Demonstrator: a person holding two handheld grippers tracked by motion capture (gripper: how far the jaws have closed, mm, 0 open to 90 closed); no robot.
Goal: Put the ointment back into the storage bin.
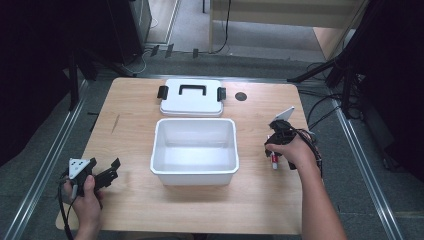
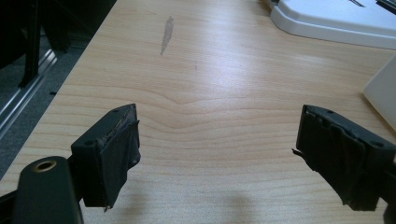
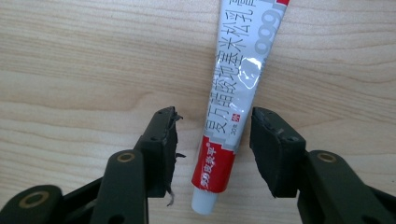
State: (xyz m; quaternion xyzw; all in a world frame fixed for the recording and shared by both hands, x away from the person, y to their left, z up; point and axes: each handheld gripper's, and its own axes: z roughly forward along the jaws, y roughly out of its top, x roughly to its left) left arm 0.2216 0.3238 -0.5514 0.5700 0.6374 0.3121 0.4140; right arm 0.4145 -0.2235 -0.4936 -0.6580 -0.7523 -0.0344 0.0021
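Wooden table (image 1: 135, 200): R gripper (image 3: 212, 140) jaws apart round tube (image 3: 233, 93), L gripper (image 2: 219, 149) wide open.

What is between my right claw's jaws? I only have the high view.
Observer: A white and red tube lies flat on the table, between the jaws of the right claw; neither jaw touches it.
Operator: Which end faces the claw?
Observer: Its white cap, nearest the camera.
Operator: And the left claw?
Observer: The left claw is wide open, with nothing between its jaws.
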